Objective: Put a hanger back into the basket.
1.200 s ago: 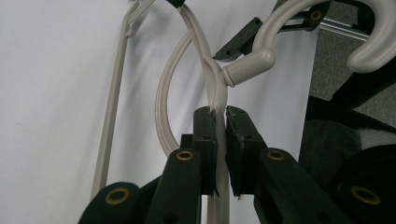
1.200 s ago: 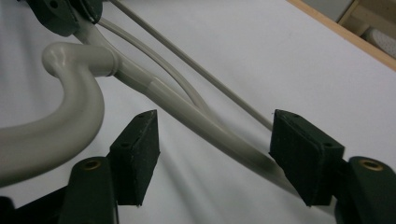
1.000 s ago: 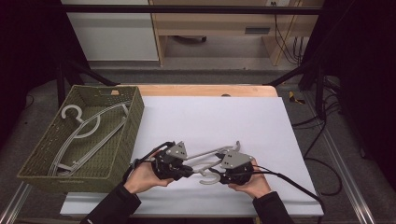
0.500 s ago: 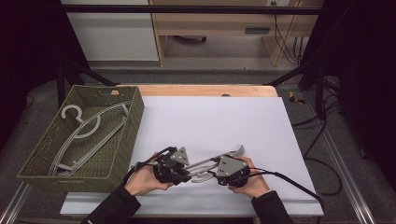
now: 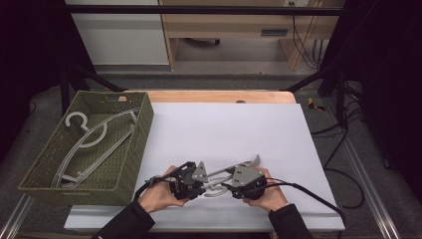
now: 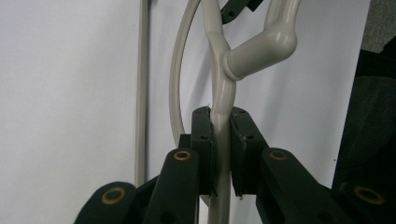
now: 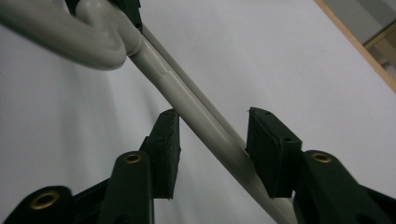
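At the left edge of the white surface (image 5: pixel 224 124) sits the green woven rectangular basket (image 5: pixel 124 169), already holding pale grey plastic hangers (image 5: pixel 89 144) (how many I cannot tell). One more pale grey plastic clothes hanger (image 5: pixel 219 181) is outside, just right of the basket's near corner, held between both hands. The left gripper (image 6: pixel 220 154) has its jaws clenched on the hanger's arm below the hook. Right of it, the right gripper (image 7: pixel 212 154) straddles the other arm, its jaws having just been opening, pads off the plastic. By my judgement, the hanger has yet to be moved into the basket.
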